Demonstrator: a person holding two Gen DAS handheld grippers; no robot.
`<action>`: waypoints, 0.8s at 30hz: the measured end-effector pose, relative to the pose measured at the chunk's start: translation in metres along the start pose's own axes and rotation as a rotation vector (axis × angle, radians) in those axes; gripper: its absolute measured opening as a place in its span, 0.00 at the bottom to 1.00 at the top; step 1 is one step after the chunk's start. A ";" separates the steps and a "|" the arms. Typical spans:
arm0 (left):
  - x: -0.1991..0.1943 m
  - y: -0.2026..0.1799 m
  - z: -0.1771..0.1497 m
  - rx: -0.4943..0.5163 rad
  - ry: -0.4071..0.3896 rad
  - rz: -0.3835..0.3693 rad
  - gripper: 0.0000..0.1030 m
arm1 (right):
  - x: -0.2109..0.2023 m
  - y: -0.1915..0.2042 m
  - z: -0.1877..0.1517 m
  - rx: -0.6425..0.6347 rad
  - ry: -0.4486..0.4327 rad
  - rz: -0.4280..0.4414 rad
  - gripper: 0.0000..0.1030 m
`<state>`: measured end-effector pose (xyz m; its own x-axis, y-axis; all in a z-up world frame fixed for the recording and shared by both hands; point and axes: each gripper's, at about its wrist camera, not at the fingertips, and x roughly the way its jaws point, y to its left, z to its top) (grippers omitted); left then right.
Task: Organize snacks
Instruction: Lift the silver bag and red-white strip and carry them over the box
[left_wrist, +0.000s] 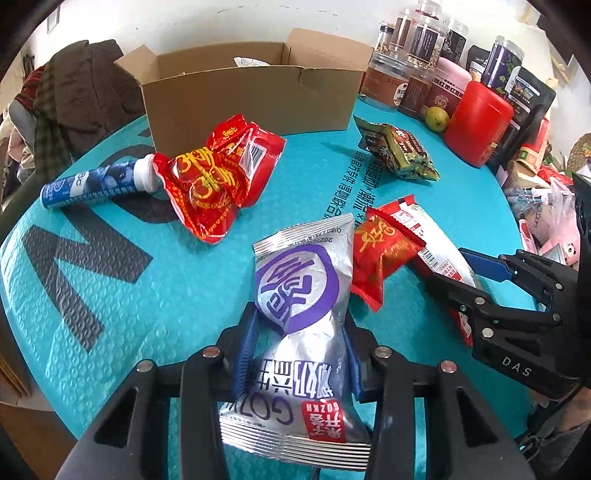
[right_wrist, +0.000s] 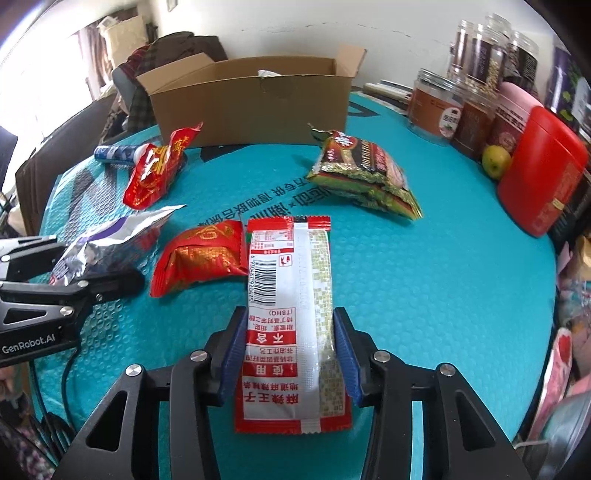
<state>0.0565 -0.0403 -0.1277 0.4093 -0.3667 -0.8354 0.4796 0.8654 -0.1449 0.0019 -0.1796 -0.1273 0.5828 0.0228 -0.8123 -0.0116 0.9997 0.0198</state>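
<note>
Left tongs (left_wrist: 299, 354): blue pads pinch the silver-and-purple packet (left_wrist: 303, 291) at its waist; the foil visibly creases in, so this is a clenched grasp. Packet lies on the desk (left_wrist: 147, 295), lower seam toward the camera.

Right tongs (right_wrist: 290, 350): pads sit against both long edges of the red-and-white packet (right_wrist: 291, 295), which lies flat, barcode side up. Reads as grasped, though the squeeze looks lighter than on the left.

Step in hand, as I judge it: both packets taken, lift and carry to the cardboard box (left_wrist: 251, 99) come next. To do it well: raise straight up before travelling, so the small red packet (right_wrist: 201, 254), touching the red-and-white one's edge, is not dragged along. The foil is slick and puffy; keep the pinch firm. Clear the near wall of the box and drop well inside, one hand at a time so the tongs do not collide.

Beyond: a crumpled red bag (left_wrist: 218, 177) overlapping the cap end of a blue tube (left_wrist: 96, 184), and a green-and-red packet (right_wrist: 365, 173), all loose on the desk.

Containers: the box stands open, flaps up, at the far edge; something pale shows just above its rim, contents otherwise hidden. Clear jars (left_wrist: 417, 40) hold brownish dry goods; the red canister (left_wrist: 476, 122) is shut, a green fruit (left_wrist: 437, 119) beside it.
</note>
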 end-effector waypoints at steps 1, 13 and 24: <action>-0.001 0.000 -0.001 -0.001 0.000 0.000 0.40 | -0.003 -0.001 -0.001 0.007 -0.003 -0.001 0.43; -0.023 -0.003 -0.013 -0.003 -0.031 -0.017 0.40 | -0.027 -0.002 -0.016 0.063 -0.024 0.031 0.43; -0.044 0.001 -0.015 -0.010 -0.077 -0.016 0.40 | -0.057 0.021 -0.011 0.036 -0.085 0.098 0.44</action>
<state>0.0270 -0.0183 -0.0989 0.4603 -0.4056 -0.7897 0.4790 0.8624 -0.1637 -0.0409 -0.1601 -0.0869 0.6474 0.1181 -0.7529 -0.0433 0.9920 0.1184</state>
